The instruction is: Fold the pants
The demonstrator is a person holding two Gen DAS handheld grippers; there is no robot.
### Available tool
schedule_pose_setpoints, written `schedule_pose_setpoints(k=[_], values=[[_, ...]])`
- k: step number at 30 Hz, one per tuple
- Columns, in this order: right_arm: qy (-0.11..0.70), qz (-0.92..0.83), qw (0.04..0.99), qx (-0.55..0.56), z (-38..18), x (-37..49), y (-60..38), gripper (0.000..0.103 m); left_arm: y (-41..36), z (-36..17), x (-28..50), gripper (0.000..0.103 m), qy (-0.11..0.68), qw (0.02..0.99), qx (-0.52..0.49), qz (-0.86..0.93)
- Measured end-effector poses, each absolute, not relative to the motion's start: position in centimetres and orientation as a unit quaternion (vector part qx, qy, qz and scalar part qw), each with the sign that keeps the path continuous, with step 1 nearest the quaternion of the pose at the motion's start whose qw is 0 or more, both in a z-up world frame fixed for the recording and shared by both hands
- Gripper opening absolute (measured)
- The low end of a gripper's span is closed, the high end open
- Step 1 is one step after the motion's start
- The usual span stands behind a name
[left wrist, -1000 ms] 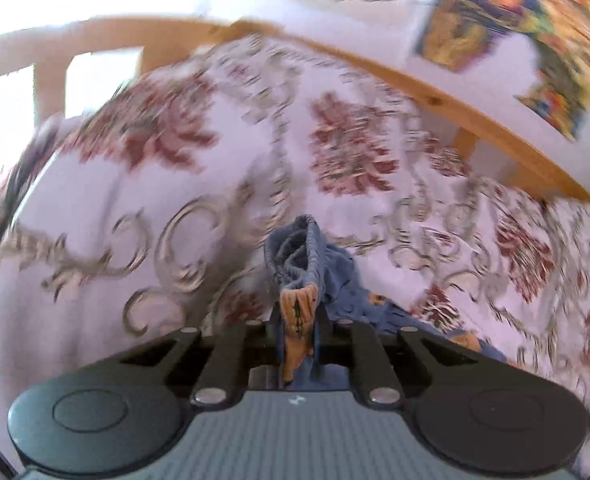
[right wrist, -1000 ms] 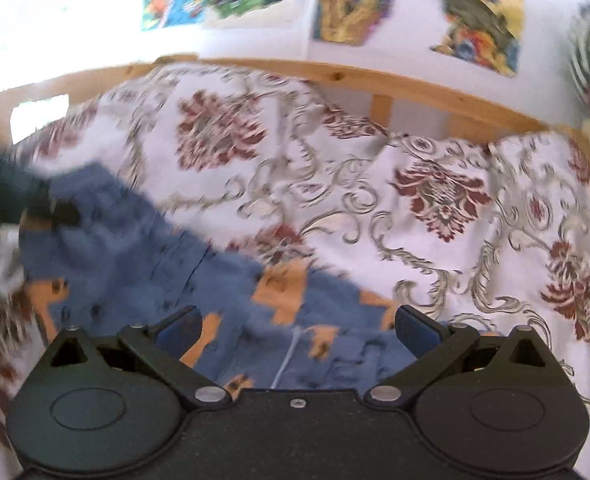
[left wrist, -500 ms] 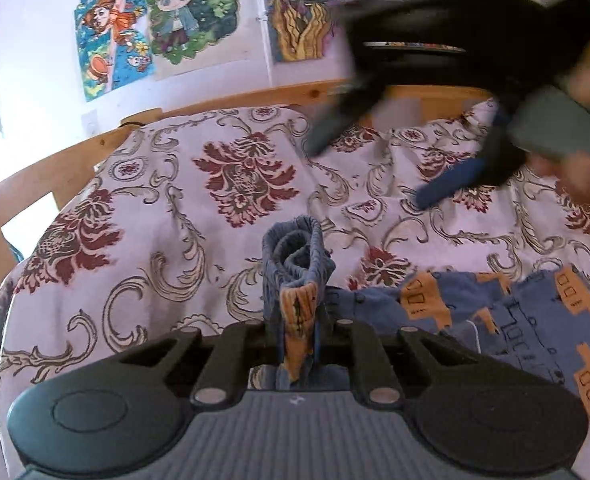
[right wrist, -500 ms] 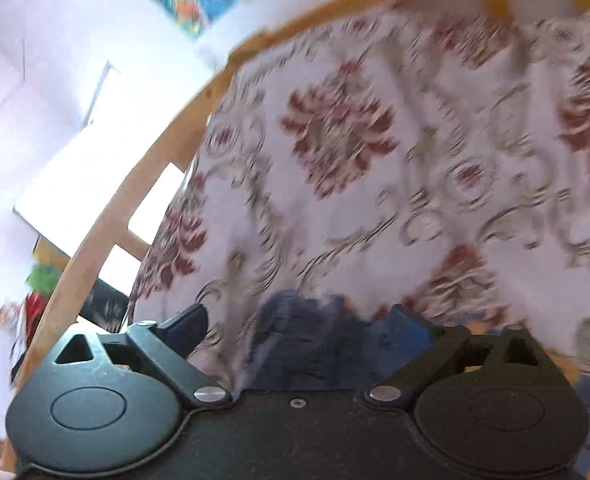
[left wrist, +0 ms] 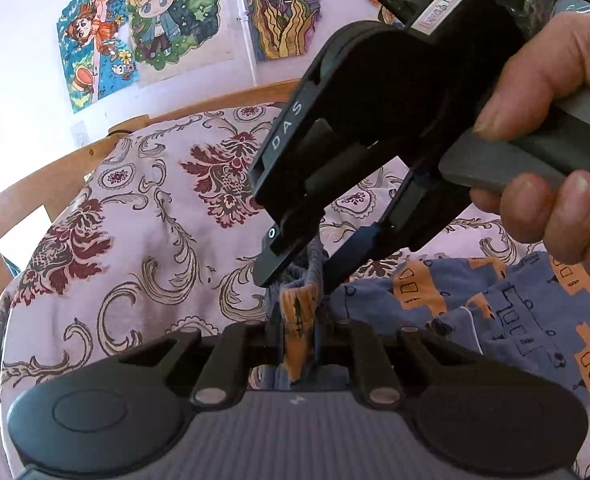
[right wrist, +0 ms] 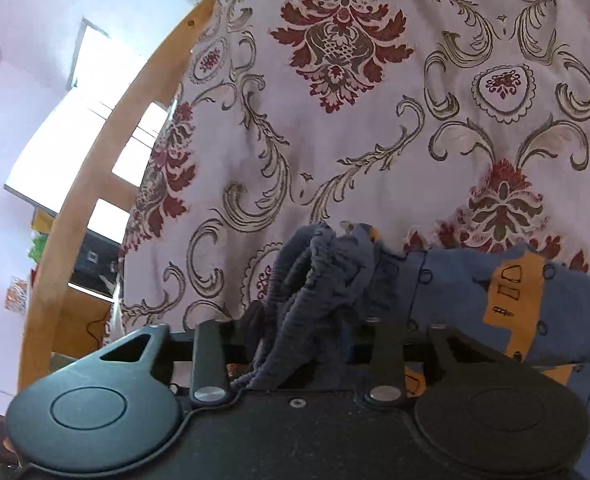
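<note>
The blue pants with orange truck prints lie on the floral bedspread, spreading off to the right. My left gripper is shut on a raised fold of the pants at the waistband end. My right gripper, held by a hand, comes down from the upper right. Its two fingers straddle the same bunch just beyond the left fingertips. In the right wrist view the gathered waistband fills the gap of the right gripper. Its jaws stand about half closed and the pants trail right.
The bedspread covers the whole bed, and a wooden bed frame curves round its far and left sides. Colourful posters hang on the wall behind. Beyond the frame a bright window shows at the left.
My right gripper swung in from the right, came down over the fold held by the left gripper, and narrowed its jaws from wide open. The left gripper kept its hold.
</note>
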State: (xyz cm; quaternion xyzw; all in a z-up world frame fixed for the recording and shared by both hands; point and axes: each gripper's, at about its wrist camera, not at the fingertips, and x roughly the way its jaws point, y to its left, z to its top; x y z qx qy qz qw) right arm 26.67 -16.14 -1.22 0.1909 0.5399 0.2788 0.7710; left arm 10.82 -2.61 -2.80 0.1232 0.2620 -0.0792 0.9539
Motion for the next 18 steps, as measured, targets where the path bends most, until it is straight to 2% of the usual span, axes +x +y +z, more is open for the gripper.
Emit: schedule_pose_setpoints(k=[3, 18], values=[[0.527, 0.283, 0.777, 0.196, -0.8, 26.1, -16.5, 0.021, -2.6, -2.7, 10.8, 0.014, 0.260, 0.954, 0.127, -0.080], [0.458, 0.311, 0.793, 0.255, 2.9, 21.5, -23.6, 0.020, -7.4, 1.4, 7.6, 0.014, 0.210, 0.956, 0.175, -0.109]])
